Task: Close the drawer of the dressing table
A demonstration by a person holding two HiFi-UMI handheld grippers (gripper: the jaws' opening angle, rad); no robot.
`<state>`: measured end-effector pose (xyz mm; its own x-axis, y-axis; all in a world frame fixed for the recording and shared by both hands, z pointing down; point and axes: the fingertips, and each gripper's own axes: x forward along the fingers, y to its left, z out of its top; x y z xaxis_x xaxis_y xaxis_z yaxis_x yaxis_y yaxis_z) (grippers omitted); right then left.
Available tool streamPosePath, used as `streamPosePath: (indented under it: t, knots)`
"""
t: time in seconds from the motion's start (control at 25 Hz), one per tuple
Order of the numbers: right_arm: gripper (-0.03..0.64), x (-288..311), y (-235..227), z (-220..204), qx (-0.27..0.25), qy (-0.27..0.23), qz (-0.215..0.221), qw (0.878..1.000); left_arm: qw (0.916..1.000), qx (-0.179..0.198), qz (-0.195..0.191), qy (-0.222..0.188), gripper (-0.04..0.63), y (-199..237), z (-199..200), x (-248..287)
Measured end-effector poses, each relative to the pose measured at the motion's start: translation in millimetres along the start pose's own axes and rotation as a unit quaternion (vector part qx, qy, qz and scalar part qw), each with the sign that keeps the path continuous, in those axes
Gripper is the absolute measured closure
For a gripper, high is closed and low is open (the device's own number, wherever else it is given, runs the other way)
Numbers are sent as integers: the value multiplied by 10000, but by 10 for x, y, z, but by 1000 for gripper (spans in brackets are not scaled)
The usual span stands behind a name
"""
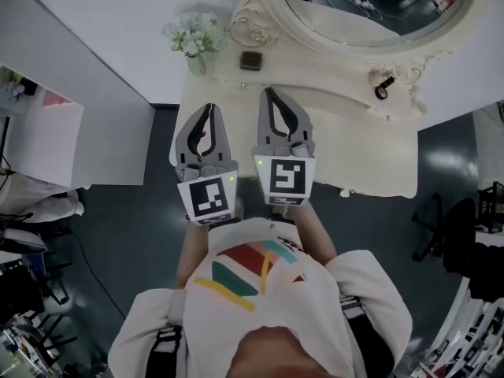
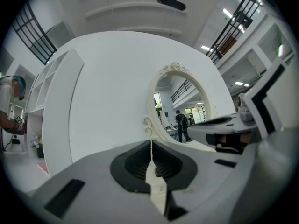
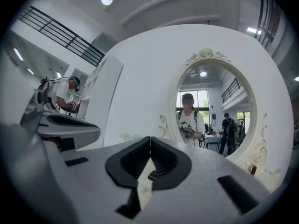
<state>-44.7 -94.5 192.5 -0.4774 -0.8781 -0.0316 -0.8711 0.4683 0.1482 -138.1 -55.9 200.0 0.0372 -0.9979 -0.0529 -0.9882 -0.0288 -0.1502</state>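
Note:
The cream dressing table (image 1: 362,148) stands against the white wall, with its oval mirror (image 1: 378,6) above it. A small knob (image 1: 344,192) shows on its front edge; the drawer front itself is hidden from above. My left gripper (image 1: 209,110) and right gripper (image 1: 270,94) hang side by side over the left part of the tabletop. Both point level toward the mirror. In the left gripper view the jaws (image 2: 151,141) are shut on nothing. The right gripper's jaws (image 3: 150,138) are likewise shut and empty, facing the mirror (image 3: 212,111).
On the tabletop stand a vase of pale flowers (image 1: 193,38), a small dark box (image 1: 251,60) and a dark little bottle (image 1: 383,87). A white shelf unit (image 1: 47,132) stands at the left, a black chair (image 1: 449,227) at the right on dark floor.

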Motion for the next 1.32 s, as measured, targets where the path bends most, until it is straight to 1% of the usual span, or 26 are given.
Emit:
streamPosePath:
  t: [0.12,0.28,0.36,0.6,0.76,0.96,1.08,1.32]
  knots:
    - [615,-126,16,-130,-220,-10,69,9997,10000,-2,-28,67,587,-52,-58,-21]
    - [617,-229,30,-289,-25,196,122,9997,9999,63,-9,120,588,-85,-90,-14]
    - [617,-249,64,-326,-44,253,163,9995,9999,75,39,98,587,-84,-116,-25]
    - [617,-244,99,-290,-144,185,240,9994,9998,96,76,154,587,-112,-160,-25]
    - [617,-233,68,-316,-171,265,238,9992,9995,27,49,299,588,-136,-166,-8]
    - [617,-258,15,-297,-202,206,162,9995,9997,25,48,222,588,-163,-167,6]
    - [617,-286,-12,-309,-199,284,146,9993,9999,27,29,138,588,-205,-171,17]
    - [617,-297,-80,-327,-247,206,80,9995,9998,22,-14,183,588,-283,-198,32]
